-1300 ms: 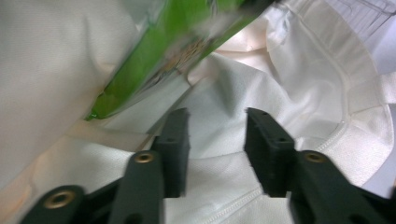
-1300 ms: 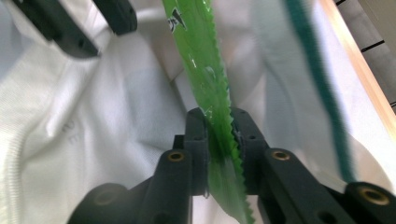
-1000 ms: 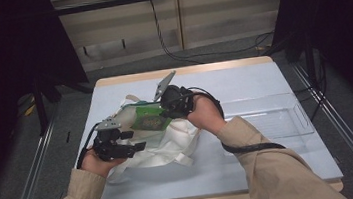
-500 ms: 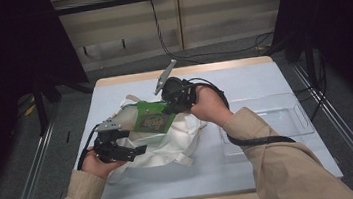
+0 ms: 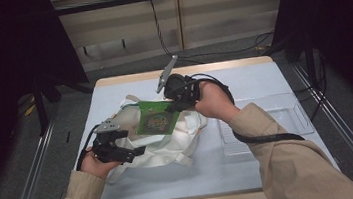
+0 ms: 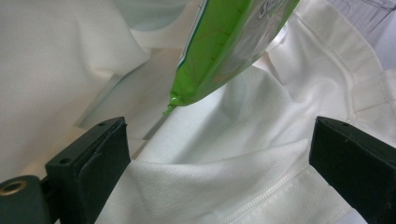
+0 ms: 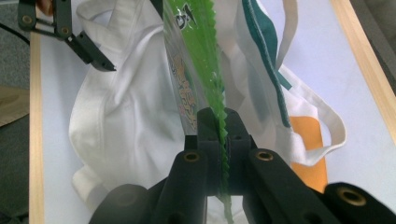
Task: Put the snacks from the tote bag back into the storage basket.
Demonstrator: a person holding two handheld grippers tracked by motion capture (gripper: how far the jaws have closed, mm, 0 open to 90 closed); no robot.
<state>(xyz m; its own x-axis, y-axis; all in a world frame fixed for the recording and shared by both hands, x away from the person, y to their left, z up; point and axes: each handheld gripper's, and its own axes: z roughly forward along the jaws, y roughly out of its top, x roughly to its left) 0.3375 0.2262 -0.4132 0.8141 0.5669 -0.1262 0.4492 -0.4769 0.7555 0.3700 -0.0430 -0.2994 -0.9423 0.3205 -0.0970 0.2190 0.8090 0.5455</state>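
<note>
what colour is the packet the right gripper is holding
Bright green snack packet, clearest in the right gripper view.

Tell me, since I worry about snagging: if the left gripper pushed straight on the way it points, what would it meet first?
Probably the white cloth bag: its fabric lies between the left gripper's open jaws. The green packet hangs above that line, though depth is unclear.

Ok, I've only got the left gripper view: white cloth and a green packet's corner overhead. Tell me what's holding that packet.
Observer: The right gripper is shut on the green packet, pinching its serrated edge.
Operator: Say whether it's clear of the bag.
Observer: The packet hangs above the white bag; its lower end is near the cloth, and I cannot tell if they touch.
Operator: Report the table's right side.
Observer: A clear tray sits there.
</note>
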